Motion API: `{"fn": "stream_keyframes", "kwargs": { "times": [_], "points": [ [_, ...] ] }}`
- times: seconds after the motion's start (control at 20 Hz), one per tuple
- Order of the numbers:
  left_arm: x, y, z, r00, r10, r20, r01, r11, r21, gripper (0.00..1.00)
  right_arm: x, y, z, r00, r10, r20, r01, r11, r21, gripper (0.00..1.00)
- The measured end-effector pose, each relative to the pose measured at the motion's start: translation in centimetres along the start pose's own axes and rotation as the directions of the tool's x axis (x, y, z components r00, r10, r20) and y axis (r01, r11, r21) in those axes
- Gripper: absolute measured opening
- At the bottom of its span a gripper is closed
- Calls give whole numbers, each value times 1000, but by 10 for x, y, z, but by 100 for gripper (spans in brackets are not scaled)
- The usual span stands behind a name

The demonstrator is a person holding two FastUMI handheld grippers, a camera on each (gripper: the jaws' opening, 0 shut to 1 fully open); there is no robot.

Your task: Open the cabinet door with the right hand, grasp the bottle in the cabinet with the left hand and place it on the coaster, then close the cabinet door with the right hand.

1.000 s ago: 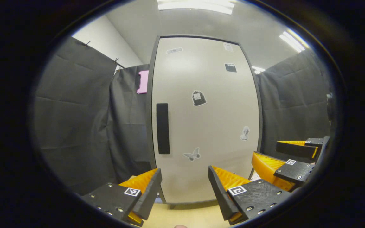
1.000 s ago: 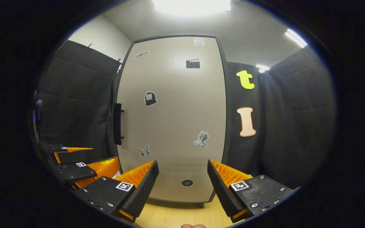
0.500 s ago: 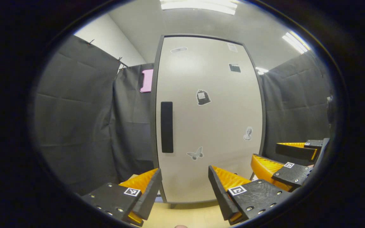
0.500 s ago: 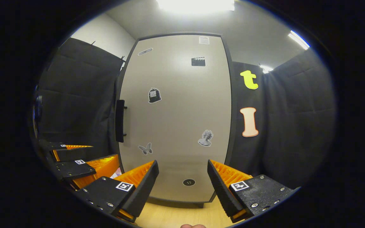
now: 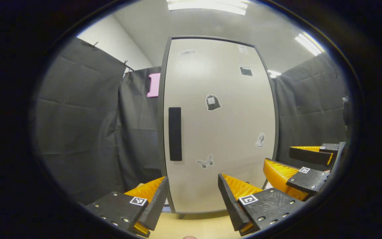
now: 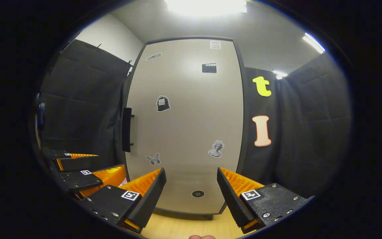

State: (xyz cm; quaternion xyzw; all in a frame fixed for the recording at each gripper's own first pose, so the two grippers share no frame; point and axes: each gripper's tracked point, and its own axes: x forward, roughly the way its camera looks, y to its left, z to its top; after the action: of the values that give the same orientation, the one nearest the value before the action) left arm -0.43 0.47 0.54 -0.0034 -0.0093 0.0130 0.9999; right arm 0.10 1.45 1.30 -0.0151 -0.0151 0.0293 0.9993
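A tall pale cabinet door (image 5: 224,126) stands closed in front of me, dotted with small stickers. Its dark vertical handle (image 5: 175,133) runs along the door's left edge; in the right gripper view the cabinet door (image 6: 184,132) shows that handle (image 6: 126,129) from the side. My left gripper (image 5: 193,202) is open, short of the door's lower part. My right gripper (image 6: 191,197) is open too, level with the door's bottom. The right gripper (image 5: 305,167) appears at the right of the left gripper view, and the left gripper (image 6: 81,169) at the lower left of the right gripper view. The closed door hides the cabinet's inside.
The cabinet stands on a light wooden tabletop (image 6: 184,227). Black cloth walls (image 5: 78,126) hang close on both sides of it. A fingertip (image 6: 201,237) shows at the bottom edge of the right gripper view.
Both views have shifted slightly, so the door sits a little further right in each. The door stays closed and both grippers stay open.
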Motion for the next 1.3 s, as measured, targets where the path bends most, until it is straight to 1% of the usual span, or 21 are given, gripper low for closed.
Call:
{"fn": "stream_keyframes", "kwargs": {
  "times": [0.05,0.1,0.15,0.2,0.25,0.3,0.35,0.4,0.45,0.55,0.7,0.75,0.9,0.95,1.2,1.25,1.3],
  "points": [
    [0,-1,1,1000,-2,5,2,1000,-3,80,0,0,1,1000,-1,4,1,1000,1,95],
    [0,-2,2,1000,-3,8,3,1000,-6,89,0,-1,1,1000,-4,3,4,1000,-1,95],
    [0,-2,2,1000,-4,7,4,1000,-7,89,0,-1,2,1000,-3,4,3,1000,-1,95],
    [-1,-3,1,1000,-6,6,6,1000,-7,84,1,-1,3,1000,-6,9,6,1000,0,95],
    [-1,-3,2,1000,-4,4,4,1000,-4,89,0,-2,5,1000,-7,14,7,1000,0,96],
    [0,-3,2,1000,-3,5,3,1000,-3,84,0,-1,5,1000,-5,16,5,1000,-1,95],
    [1,-3,3,1000,-4,8,4,1000,-7,84,1,-2,6,1000,-6,16,6,1000,-4,95],
    [0,-4,3,1000,-3,8,3,1000,-10,89,1,-3,6,1000,-8,18,9,1000,-2,95],
    [0,-5,5,1000,-6,12,6,1000,-13,84,2,-4,6,1000,-9,19,9,1000,3,95],
    [-1,-5,8,1000,-4,19,4,1000,-4,89,4,-7,6,1000,-17,16,17,1000,7,95],
    [-3,-6,11,1000,-4,27,4,1000,-3,84,9,-13,8,1000,-24,20,24,1000,10,95],
    [-4,-5,13,1000,-3,31,3,1000,-7,89,11,-14,9,999,-25,21,25,1000,11,95],
    [-7,-6,13,999,-1,32,1,1000,-9,89,15,-16,12,999,-29,25,28,1000,10,95],
    [-7,-7,13,999,-3,33,3,1000,-12,84,17,-18,13,999,-30,25,29,1000,9,95],
    [-12,-5,11,1000,4,26,-3,1000,-12,84,26,-22,16,999,-30,28,30,1000,6,95],
    [-14,-4,12,1000,5,29,-5,1000,-11,89,27,-24,18,999,-32,33,32,999,5,95],
    [-15,-4,10,1000,6,27,-6,1000,-10,88,29,-24,19,999,-31,37,31,1000,5,95]
  ]
}}
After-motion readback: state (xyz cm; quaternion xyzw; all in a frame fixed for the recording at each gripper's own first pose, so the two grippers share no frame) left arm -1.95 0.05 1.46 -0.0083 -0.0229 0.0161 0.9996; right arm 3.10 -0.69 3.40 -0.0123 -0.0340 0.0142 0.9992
